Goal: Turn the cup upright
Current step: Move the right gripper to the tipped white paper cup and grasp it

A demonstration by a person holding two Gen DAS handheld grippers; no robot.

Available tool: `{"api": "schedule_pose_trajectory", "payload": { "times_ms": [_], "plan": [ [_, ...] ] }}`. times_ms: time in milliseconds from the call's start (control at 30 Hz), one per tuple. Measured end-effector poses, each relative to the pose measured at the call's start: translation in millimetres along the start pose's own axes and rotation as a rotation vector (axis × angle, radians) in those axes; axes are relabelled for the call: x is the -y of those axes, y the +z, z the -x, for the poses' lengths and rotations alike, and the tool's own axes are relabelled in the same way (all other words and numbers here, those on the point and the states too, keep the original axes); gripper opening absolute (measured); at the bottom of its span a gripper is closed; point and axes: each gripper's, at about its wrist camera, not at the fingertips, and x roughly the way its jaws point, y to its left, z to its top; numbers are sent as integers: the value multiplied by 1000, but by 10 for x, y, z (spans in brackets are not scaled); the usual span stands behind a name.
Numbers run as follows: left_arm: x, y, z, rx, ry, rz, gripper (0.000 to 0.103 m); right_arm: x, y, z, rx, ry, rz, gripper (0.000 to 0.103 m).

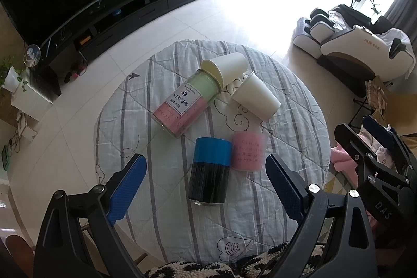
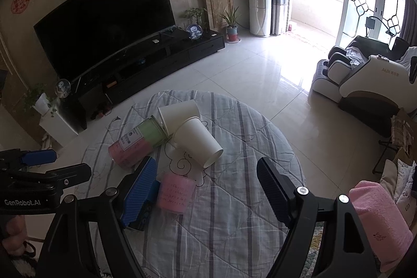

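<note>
Two white paper cups lie on their sides on the round table. One cup (image 1: 256, 97) (image 2: 198, 140) lies with its mouth toward the near right. The other cup (image 1: 225, 68) (image 2: 177, 116) leans against a lying green and pink jar (image 1: 182, 103) (image 2: 138, 141). My left gripper (image 1: 206, 186) is open above the near table, over a standing blue and black can (image 1: 211, 171). My right gripper (image 2: 206, 189) is open above the table, and shows at the right of the left wrist view (image 1: 370, 147). Both are empty.
A pink cup (image 1: 249, 151) (image 2: 176, 196) stands beside the can. The table wears a striped grey quilted cloth (image 1: 260, 212) (image 2: 234, 226). A TV and black cabinet (image 2: 130, 61) stand far left, a massage chair (image 2: 365, 80) far right, a pink towel (image 2: 378, 220) near right.
</note>
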Motion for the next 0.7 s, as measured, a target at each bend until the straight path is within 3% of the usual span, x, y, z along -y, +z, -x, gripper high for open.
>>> {"api": "schedule_pose_trajectory", "payload": {
  "times_ms": [433, 700],
  "plan": [
    [-8, -37, -38, -10, 3, 4, 95, 90, 15, -125, -43, 31, -25, 81],
    [-87, -55, -262, -94, 36, 61, 98, 48, 223, -960, -208, 110, 49, 81]
  ]
}}
